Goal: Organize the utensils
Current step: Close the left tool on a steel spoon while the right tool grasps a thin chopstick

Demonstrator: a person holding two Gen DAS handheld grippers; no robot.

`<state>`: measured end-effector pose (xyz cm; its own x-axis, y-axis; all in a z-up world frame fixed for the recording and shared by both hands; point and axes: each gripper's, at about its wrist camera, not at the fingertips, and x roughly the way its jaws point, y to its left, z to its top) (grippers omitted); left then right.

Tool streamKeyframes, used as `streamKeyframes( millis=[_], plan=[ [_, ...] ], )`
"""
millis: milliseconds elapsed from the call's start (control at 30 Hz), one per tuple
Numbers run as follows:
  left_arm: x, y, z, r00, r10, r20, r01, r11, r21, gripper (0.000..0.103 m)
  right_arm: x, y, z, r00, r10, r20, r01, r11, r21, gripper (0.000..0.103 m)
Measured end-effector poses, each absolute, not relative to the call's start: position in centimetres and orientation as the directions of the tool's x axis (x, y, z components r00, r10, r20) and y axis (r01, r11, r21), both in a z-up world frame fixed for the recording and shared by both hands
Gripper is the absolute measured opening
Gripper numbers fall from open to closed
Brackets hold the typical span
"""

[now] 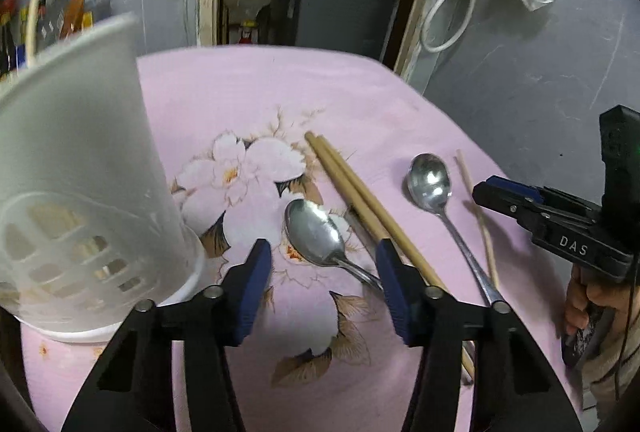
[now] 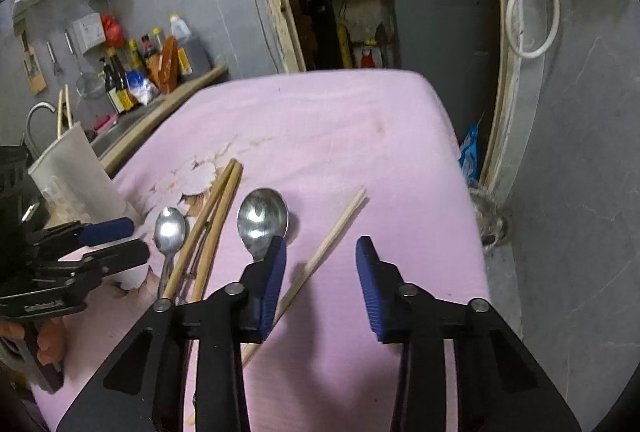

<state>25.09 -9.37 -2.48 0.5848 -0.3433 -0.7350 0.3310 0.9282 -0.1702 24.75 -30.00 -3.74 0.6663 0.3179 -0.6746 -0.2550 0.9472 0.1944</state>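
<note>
A white slotted utensil holder [image 1: 80,171] [image 2: 76,167] stands at the table's left with pale chopsticks [image 2: 64,107] in it. My left gripper [image 1: 322,246] [image 2: 138,240] is open, low over the cloth. The bowl of a steel spoon [image 1: 314,236] [image 2: 171,228] lies between its jaws, untouched by the pads. Two brown chopsticks [image 1: 360,199] [image 2: 216,216] lie just right of it. Further right lie a second spoon [image 1: 430,179] [image 2: 262,216] and a thin pale chopstick [image 1: 478,216] [image 2: 340,224]. My right gripper [image 2: 320,242] [image 1: 480,189] is open astride that pale chopstick, without touching it.
The table wears a pink flowered cloth [image 1: 240,91] [image 2: 340,127]; its right edge drops to a grey floor. A counter with bottles [image 2: 132,75] runs along the left. A doorway with shelves is behind. A person's hand [image 1: 580,300] holds the right gripper.
</note>
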Motion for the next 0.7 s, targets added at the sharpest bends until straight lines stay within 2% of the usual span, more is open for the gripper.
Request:
streamKeyframes(
  millis=[100,400,500,633,700],
  plan=[
    [26.0,-9.0,-2.9,0.562,-0.340,-0.754,0.303,0.933,-0.195,0.041,25.6,-30.0,-4.3,0.642,0.305,-0.703,-0.232,0.952,0.201,0.023],
    [26.7,-8.7,-3.0,0.548,-0.337,-0.765,0.274,0.937,-0.217,0.040,27.4,-28.7,-4.3,0.620,0.236,-0.748,-0.214,0.968,0.127,0.023],
    [27.1,-8.7,-3.0,0.548,-0.336,-0.766,0.257,0.939,-0.228,0.031,27.3,-28.7,-4.4,0.623,0.230,-0.747,-0.211,0.970,0.123,0.018],
    [27.7,-8.7,-3.0,0.541,-0.352,-0.764,0.249,0.935,-0.254,0.012,27.4,-29.1,-4.5,0.621,0.257,-0.740,-0.198,0.965,0.169,0.016],
    [27.8,-8.8,-3.1,0.529,-0.369,-0.764,0.257,0.928,-0.270,0.005,27.4,-29.5,-4.5,0.621,0.270,-0.736,-0.190,0.963,0.192,0.014]
  ],
)
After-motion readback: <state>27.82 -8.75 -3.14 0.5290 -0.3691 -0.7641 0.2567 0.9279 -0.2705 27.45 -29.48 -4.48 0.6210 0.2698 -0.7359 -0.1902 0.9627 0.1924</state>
